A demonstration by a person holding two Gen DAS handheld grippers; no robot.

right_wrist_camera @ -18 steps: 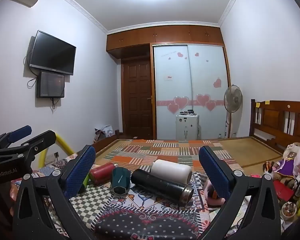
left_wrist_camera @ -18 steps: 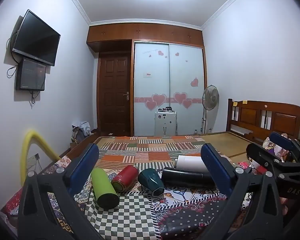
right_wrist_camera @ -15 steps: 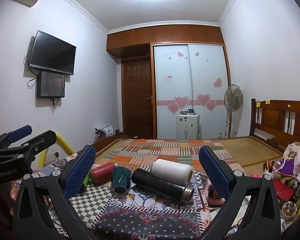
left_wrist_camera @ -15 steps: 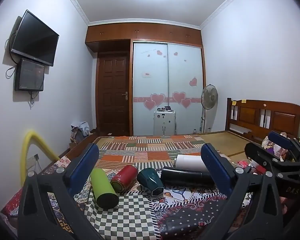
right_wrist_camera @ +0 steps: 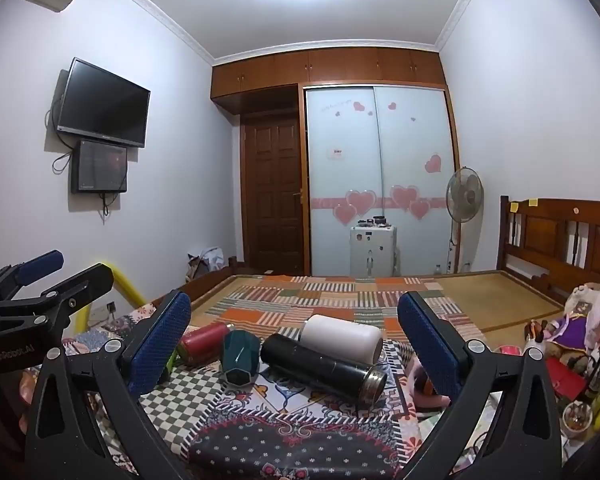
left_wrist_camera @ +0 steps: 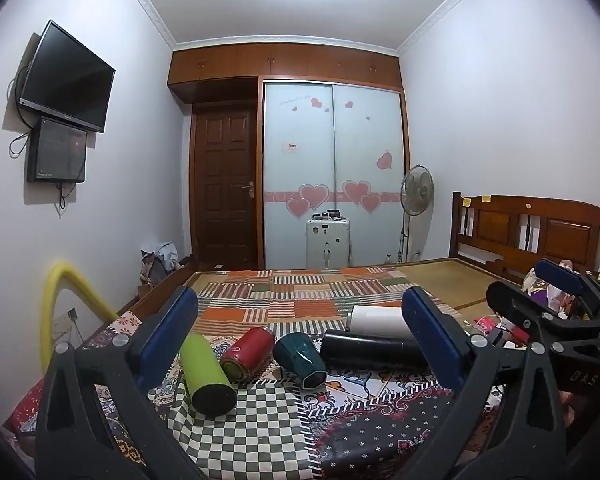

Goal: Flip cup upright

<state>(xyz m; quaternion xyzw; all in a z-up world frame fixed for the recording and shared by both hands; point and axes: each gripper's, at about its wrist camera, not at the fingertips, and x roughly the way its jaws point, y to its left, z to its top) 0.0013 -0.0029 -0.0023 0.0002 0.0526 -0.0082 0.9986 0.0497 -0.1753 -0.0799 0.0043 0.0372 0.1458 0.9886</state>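
**A:** Left wrist view first: what lies ahead of the left gripper (left_wrist_camera: 300, 324)?

**B:** Its blue-padded jaws stand wide apart, holding nothing. Past them, five vessels lie on their sides in a row on the patterned cloth (left_wrist_camera: 260, 432) covering the bed. From the left: a lime-green bottle (left_wrist_camera: 207, 368), a red can-shaped bottle (left_wrist_camera: 247, 353), the dark teal faceted cup (left_wrist_camera: 299, 359), a long black flask (left_wrist_camera: 372, 355), and a white tumbler (left_wrist_camera: 376, 317) just behind the flask.

**A:** So where does the cup sit exactly?

**B:** In the middle of the row, tipped over, with its hexagonal end turned towards the camera. The red bottle is just beside it on the left and the black flask just beside it on the right; I cannot tell whether either touches it.

**A:** And the right wrist view?

**B:** The right gripper (right_wrist_camera: 294, 324) is spread open too, empty. The cup (right_wrist_camera: 241, 357) shows left of centre between its jaws. The black flask (right_wrist_camera: 322, 364) runs diagonally across the middle, steel-rimmed mouth nearest the camera, with the white tumbler (right_wrist_camera: 342, 338) pressed along its far side. The red bottle (right_wrist_camera: 204, 342) is partly hidden by the left pad.

**A:** Anything crowding the edges?

**B:** Toys and clutter (right_wrist_camera: 568, 336) on the right, a yellow tube (right_wrist_camera: 128, 292) on the left.
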